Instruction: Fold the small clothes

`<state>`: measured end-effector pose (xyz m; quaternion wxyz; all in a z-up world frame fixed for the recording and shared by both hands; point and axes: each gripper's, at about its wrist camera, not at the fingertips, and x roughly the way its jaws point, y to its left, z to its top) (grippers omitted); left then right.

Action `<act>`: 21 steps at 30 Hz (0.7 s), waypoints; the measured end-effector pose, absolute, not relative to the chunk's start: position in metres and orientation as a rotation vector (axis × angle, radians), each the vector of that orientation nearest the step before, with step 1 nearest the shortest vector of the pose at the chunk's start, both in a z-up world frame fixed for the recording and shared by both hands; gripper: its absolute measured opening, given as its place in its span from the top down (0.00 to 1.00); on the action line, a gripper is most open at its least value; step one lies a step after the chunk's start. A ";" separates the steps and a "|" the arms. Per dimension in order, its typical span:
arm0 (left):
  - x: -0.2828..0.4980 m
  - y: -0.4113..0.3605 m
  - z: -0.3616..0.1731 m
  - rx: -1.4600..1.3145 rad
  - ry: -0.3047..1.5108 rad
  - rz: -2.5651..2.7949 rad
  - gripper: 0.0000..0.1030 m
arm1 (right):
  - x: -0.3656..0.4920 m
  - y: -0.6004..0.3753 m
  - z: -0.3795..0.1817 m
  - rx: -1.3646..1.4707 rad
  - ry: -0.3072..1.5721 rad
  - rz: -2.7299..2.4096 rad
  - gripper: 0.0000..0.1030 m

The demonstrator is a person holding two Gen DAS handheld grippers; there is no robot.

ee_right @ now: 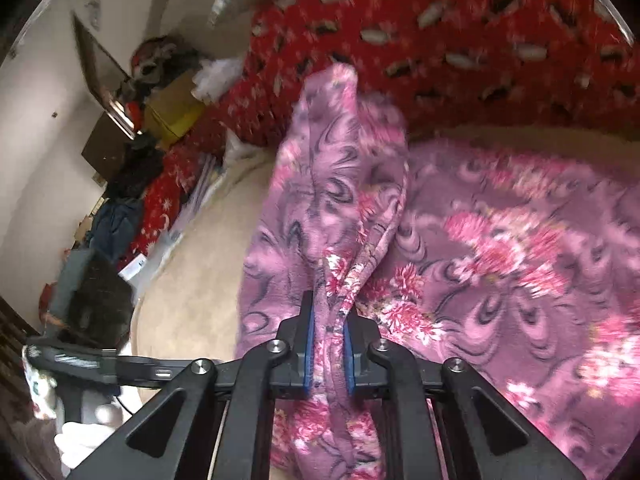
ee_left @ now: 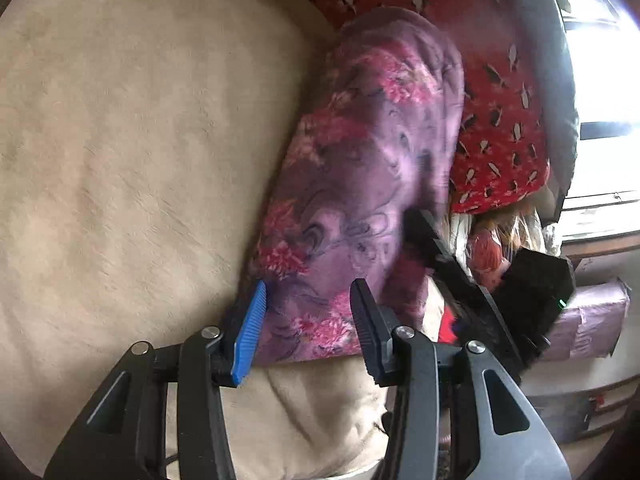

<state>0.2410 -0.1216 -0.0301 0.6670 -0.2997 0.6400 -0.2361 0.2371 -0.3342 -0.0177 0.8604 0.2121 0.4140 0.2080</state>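
A purple garment with pink flowers (ee_left: 360,168) lies on a beige blanket (ee_left: 132,152). My left gripper (ee_left: 308,304) is open, its fingers apart at the garment's near edge, with cloth showing between them but not clamped. My right gripper (ee_right: 329,320) is shut on a bunched fold of the same garment (ee_right: 332,208) and holds it lifted above the rest of the cloth (ee_right: 520,260), which lies spread to the right. The right gripper (ee_left: 452,272) also shows in the left wrist view, dark and blurred, at the garment's right edge.
A red patterned quilt (ee_right: 440,40) is piled behind the garment; it also shows in the left wrist view (ee_left: 500,120). Cardboard boxes and clutter (ee_right: 160,108) stand along the wall at the left. A bright window (ee_left: 600,100) is at the right.
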 end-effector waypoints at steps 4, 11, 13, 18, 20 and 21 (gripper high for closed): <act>0.235 -0.154 -0.014 -0.612 1.438 -0.599 0.59 | 0.203 -0.362 0.005 0.459 0.799 0.379 0.90; 0.228 -0.226 -0.016 -0.346 1.476 -0.565 0.59 | 0.169 -0.430 -0.009 0.458 0.849 0.186 0.90; 0.223 -0.234 -0.021 -0.306 1.487 -0.562 0.59 | 0.160 -0.448 -0.033 0.492 0.908 0.144 0.90; 0.218 -0.216 0.004 -0.292 1.402 -0.583 0.59 | 0.153 -0.459 -0.050 0.594 0.938 0.155 0.83; 0.225 -0.201 0.013 -0.303 1.342 -0.557 0.59 | 0.157 -0.463 -0.040 0.653 0.903 0.170 0.76; 0.230 -0.198 0.016 -0.294 1.322 -0.528 0.59 | 0.159 -0.469 -0.035 0.687 0.868 0.172 0.62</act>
